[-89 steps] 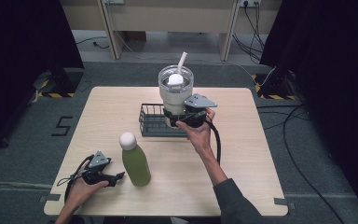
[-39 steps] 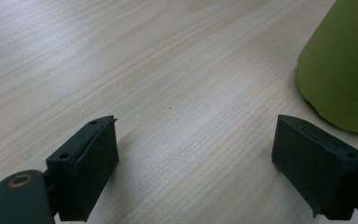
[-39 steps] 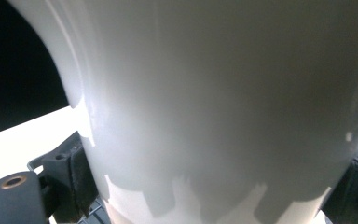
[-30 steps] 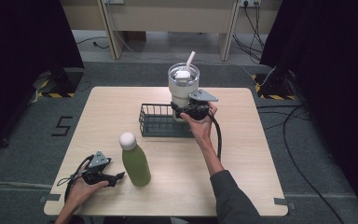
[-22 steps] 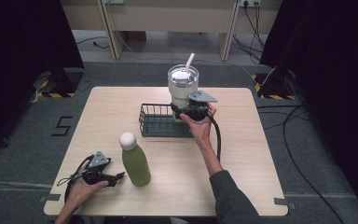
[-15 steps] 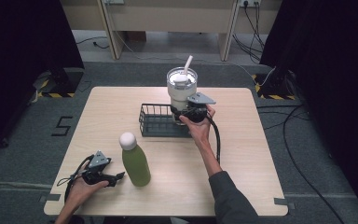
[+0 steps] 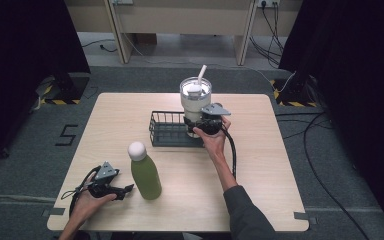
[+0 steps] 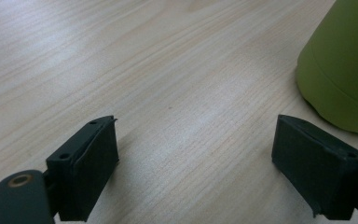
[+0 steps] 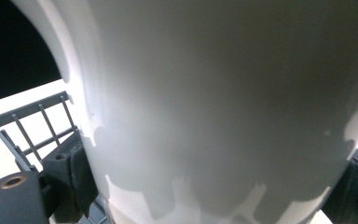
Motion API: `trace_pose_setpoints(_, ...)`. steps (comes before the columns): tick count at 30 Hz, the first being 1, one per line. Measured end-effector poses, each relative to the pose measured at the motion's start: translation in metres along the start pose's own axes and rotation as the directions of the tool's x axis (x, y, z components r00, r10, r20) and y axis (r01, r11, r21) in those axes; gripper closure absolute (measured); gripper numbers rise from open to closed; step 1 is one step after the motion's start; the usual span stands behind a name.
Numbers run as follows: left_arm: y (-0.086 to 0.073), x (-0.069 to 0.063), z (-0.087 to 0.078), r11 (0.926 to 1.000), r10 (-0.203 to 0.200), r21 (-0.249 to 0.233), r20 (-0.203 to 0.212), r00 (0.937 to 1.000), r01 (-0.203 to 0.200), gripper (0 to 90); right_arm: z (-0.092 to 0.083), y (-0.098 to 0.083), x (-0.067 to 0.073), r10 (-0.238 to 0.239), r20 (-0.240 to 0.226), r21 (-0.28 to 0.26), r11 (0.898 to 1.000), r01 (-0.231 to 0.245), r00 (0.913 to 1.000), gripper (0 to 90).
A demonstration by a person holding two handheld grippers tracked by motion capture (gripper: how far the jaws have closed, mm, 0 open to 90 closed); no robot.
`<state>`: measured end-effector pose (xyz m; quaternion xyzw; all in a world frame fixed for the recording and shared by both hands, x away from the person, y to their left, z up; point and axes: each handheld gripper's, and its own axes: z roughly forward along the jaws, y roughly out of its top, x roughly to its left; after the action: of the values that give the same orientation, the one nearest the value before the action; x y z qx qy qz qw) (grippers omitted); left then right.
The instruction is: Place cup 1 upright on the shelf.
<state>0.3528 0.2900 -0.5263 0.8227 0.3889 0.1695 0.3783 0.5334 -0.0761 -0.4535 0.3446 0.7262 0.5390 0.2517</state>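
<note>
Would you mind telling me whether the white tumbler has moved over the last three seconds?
Yes. The white tumbler, held in the right tongs, has come down and slightly toward the wire basket, judged against the basket's right end.

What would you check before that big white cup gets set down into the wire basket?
1. Grip on the cup: the right gripper has its jaws on both sides of the white tumbler. Ok.
2. Cup upright: it stands straight, straw pointing up. Ok.
3. Cup over the basket: its base sits at the right end of the black wire basket. Ok.
4. Base resting on the basket floor: hidden by the hand and gripper. Cannot tell.
5. Room in the basket: nothing else lies inside. Ok.
6. Other hand out of the way: the left gripper rests open beside the green bottle, far from the basket. Ok.
</note>
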Motion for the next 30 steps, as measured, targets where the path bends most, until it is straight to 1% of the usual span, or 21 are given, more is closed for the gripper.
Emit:
trace_pose_setpoints(8, 0.0000, -0.0001, 0.0000, 1.0000, 0.001, 0.000, -0.002, 1.0000, -0.001, 13.5, -0.0005, -0.0019, 0.0018, -0.029, 0.001, 0.008, 1.000, 0.029, 0.9996, 11.2)
trace_pose_setpoints(14, 0.0000, -0.0003, -0.0001, 1.0000, 0.002, 0.001, -0.003, 1.0000, -0.002, 13.6, -0.0028, -0.0035, 0.0011, -0.022, -0.004, 0.011, 1.000, 0.022, 0.9997, 10.9)
trace_pose_setpoints(15, 0.0000, -0.0003, -0.0001, 1.0000, 0.002, 0.000, -0.004, 1.0000, -0.002, 13.6, -0.0035, -0.0044, -0.0002, -0.014, -0.011, 0.008, 1.000, 0.014, 0.9998, 10.7)
trace_pose_setpoints(19, 0.0000, -0.0003, 0.0001, 1.0000, 0.000, -0.001, -0.004, 1.0000, 0.000, 13.5, -0.0024, -0.0045, 0.0006, -0.015, -0.011, 0.008, 1.000, 0.015, 0.9998, 10.1)
trace_pose_setpoints(22, 0.0000, -0.0002, -0.0001, 1.0000, 0.003, 0.002, -0.004, 1.0000, -0.003, 13.6, -0.0036, -0.0052, -0.0006, 0.016, -0.015, -0.001, 1.000, -0.016, 0.9998, 9.2)
trace_pose_setpoints(24, 0.0000, -0.0001, -0.0002, 1.0000, 0.004, 0.003, -0.004, 1.0000, -0.004, 13.6, -0.0041, -0.0055, 0.0003, 0.005, -0.004, -0.006, 1.000, -0.005, 1.0000, 9.5)
trace_pose_setpoints(30, 0.0000, -0.0001, -0.0002, 1.0000, 0.004, 0.003, -0.004, 1.0000, -0.004, 13.6, -0.0060, -0.0055, 0.0025, 0.009, 0.006, -0.008, 1.000, -0.009, 0.9999, 9.7)
